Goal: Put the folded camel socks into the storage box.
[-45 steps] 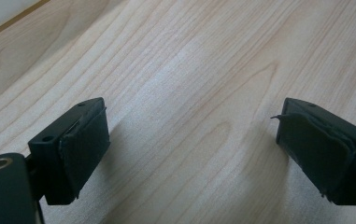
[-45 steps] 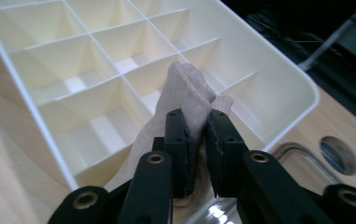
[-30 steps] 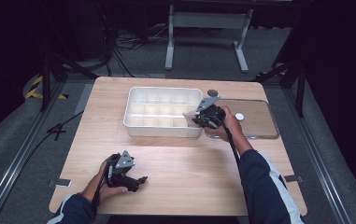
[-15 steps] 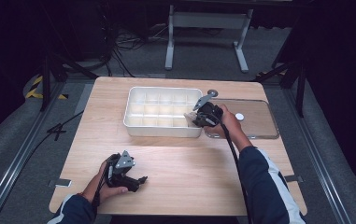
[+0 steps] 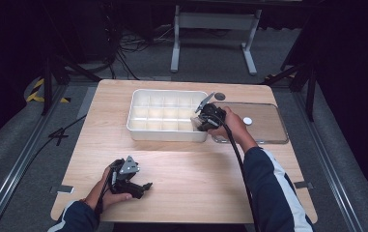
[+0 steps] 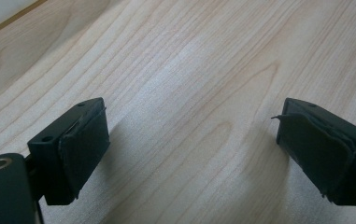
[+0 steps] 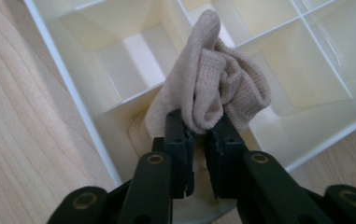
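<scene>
A beige knitted sock (image 7: 217, 84) is bunched between the tips of my right gripper (image 7: 202, 133), which is shut on it; the jaws have just been opening slightly with the sock still between them. The sock hangs over the near right corner compartment of the white divided tray (image 7: 73, 95). In the high view the right gripper (image 5: 202, 121) sits over the right end of the tray (image 5: 167, 134). My left gripper (image 5: 142, 186) rests on the table's front left, open. Bare wood shows between its pads (image 6: 84, 149).
A clear flat lid (image 5: 268, 133) with a white round knob (image 5: 247, 121) lies just right of the tray. A dark round spot (image 5: 219, 96) marks the table behind the right hand. The wooden table (image 5: 196, 174) is ringed by dark floor, cables and a metal stand.
The right gripper with the sock has shifted slightly left over the tray's corner. The left gripper has not moved.
</scene>
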`<state>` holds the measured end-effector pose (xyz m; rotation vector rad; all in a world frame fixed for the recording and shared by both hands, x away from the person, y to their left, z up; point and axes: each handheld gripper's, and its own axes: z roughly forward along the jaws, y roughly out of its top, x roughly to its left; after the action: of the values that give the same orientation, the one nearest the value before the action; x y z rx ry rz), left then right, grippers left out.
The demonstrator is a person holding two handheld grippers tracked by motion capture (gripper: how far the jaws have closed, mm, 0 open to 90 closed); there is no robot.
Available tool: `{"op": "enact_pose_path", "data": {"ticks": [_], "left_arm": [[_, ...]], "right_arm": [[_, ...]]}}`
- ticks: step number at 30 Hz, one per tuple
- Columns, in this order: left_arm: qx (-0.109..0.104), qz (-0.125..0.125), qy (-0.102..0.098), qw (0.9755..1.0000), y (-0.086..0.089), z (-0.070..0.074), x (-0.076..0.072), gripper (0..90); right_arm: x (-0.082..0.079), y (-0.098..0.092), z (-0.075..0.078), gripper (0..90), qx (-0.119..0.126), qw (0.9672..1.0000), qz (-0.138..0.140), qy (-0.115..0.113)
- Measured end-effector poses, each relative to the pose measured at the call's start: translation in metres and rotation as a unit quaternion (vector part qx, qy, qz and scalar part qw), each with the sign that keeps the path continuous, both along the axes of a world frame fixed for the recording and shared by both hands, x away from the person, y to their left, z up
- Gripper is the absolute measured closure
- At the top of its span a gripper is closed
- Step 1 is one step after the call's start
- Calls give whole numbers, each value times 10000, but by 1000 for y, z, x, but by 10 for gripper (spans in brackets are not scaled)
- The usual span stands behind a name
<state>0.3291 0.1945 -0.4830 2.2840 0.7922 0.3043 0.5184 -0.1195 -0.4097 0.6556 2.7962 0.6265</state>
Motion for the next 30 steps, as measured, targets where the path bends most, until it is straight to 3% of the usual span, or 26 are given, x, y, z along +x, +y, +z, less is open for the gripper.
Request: {"op": "enact_pose_path", "data": {"ticks": [9,13,17,22,25,27,30], "left_arm": [[-38,-10,54,10000,-1,0,1,92],[-35,-18,49,10000,-1,0,1,92],[-38,-16,44,10000,-1,0,1,92],[-42,-11,47,10000,-1,0,1,92],[-64,-10,27,10000,-1,-1,1,92],[-60,-12,31,10000,-1,0,1,92],[-64,-17,34,10000,-1,0,1,93]], "right_arm": [[-4,-5,13,587,485,9984,-290,57],[-6,-5,18,546,523,9981,-333,-49],[-7,-5,24,461,862,9949,-486,-206],[-2,-2,16,366,823,9937,-715,-245],[3,-3,9,370,827,9927,-863,-169],[6,-4,5,404,970,9912,-896,-10],[7,-3,1,584,866,9930,-791,164]]}}
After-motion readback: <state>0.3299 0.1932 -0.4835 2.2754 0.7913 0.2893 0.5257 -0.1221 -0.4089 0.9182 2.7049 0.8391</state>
